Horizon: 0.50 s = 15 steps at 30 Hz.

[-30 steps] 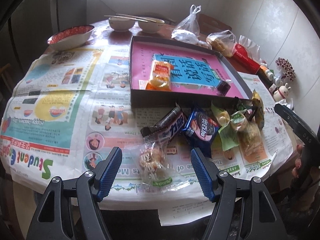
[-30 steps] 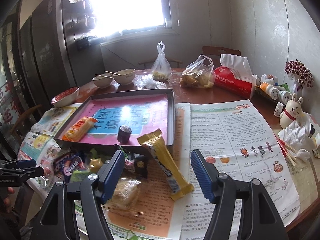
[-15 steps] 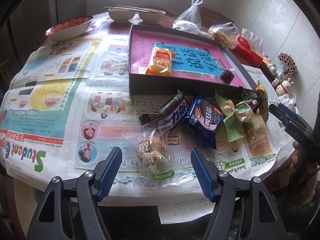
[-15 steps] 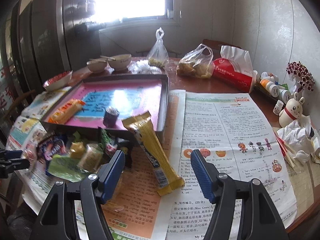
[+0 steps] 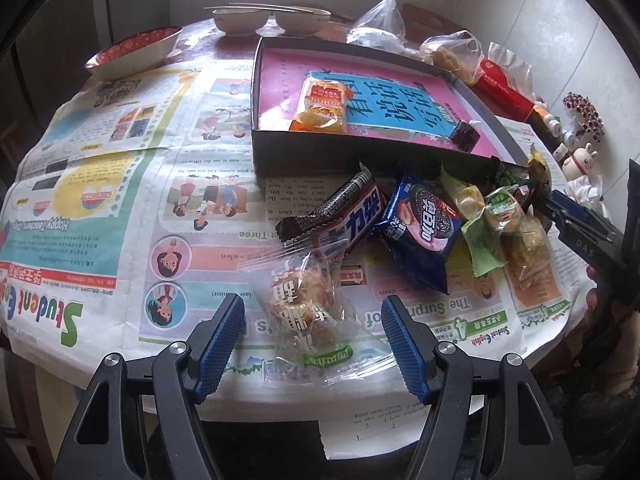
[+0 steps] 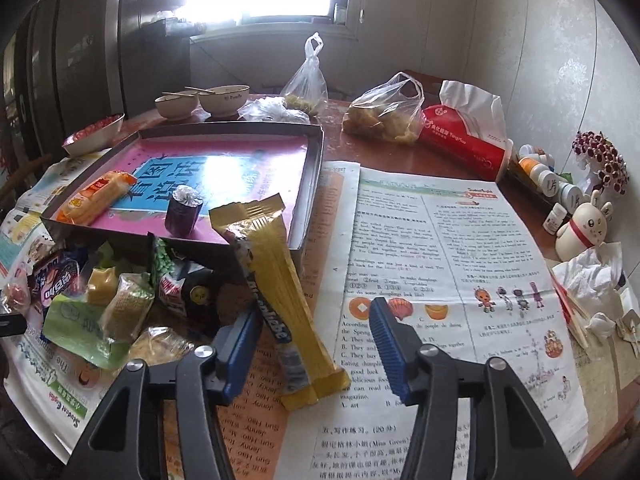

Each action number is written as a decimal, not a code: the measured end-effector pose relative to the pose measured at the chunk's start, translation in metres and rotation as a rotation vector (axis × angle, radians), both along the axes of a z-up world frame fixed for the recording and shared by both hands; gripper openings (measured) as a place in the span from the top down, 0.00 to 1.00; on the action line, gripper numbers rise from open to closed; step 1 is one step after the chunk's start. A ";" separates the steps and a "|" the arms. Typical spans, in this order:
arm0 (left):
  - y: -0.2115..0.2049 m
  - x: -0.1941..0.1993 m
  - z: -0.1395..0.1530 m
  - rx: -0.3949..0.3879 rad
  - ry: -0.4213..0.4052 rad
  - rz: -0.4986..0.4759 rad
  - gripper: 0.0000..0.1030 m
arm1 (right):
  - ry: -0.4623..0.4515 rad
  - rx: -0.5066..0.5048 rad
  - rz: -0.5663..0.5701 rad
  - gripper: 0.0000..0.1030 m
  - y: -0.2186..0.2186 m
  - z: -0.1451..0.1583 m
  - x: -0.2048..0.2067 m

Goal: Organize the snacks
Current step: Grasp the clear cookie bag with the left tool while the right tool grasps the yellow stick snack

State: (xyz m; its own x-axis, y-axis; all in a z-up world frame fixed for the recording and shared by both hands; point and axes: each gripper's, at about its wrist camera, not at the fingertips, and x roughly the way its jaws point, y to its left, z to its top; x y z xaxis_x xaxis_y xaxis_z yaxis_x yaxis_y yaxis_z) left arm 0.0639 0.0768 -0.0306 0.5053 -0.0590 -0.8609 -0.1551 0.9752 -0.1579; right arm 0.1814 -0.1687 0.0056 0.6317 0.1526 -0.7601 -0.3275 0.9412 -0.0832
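Newsprint reading "Student English" (image 5: 40,312) over tabletop. Left tongs (image 5: 312,340) spread, astride clear pastry packet (image 5: 308,308), not pinching. Dark tray (image 5: 360,152) behind, orange packet (image 5: 322,104) inside. Right tongs (image 6: 316,344) just narrowing around yellow wafer packet (image 6: 280,280), leaning on tray wall; contact unconfirmed.

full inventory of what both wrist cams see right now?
tray: 1, dark rim, pink-blue liner, mid-table
orange snack pack: 1, in tray
dark wrapped candy: 1, in tray
yellow snack bar: 1, leaning on tray's near wall
clear pastry bag: 1, on newspaper
blue cookie pack: 1, in pile before tray
bowls: 3, far edge
tissue pack: 1, red, right
rabbit figurine: 1, white, right
left gripper: open, astride pastry bag
right gripper: jaws just closing around yellow bar, pads not yet pressing
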 end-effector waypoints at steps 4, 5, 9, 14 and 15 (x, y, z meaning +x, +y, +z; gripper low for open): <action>0.002 0.000 0.000 -0.005 -0.003 0.007 0.29 | 0.014 0.019 0.017 0.60 0.003 -0.003 0.004; 0.002 0.000 0.000 -0.004 -0.004 0.008 0.29 | 0.018 0.025 0.021 0.64 0.004 -0.004 0.005; 0.003 0.000 0.000 0.003 -0.007 0.011 0.32 | 0.049 0.062 0.019 0.75 0.004 -0.008 0.009; 0.005 -0.001 0.001 0.014 -0.021 0.016 0.60 | 0.054 0.109 0.012 0.81 -0.002 -0.006 0.010; 0.005 -0.001 0.001 0.008 -0.026 0.012 0.60 | 0.051 0.117 0.011 0.81 -0.004 -0.005 0.009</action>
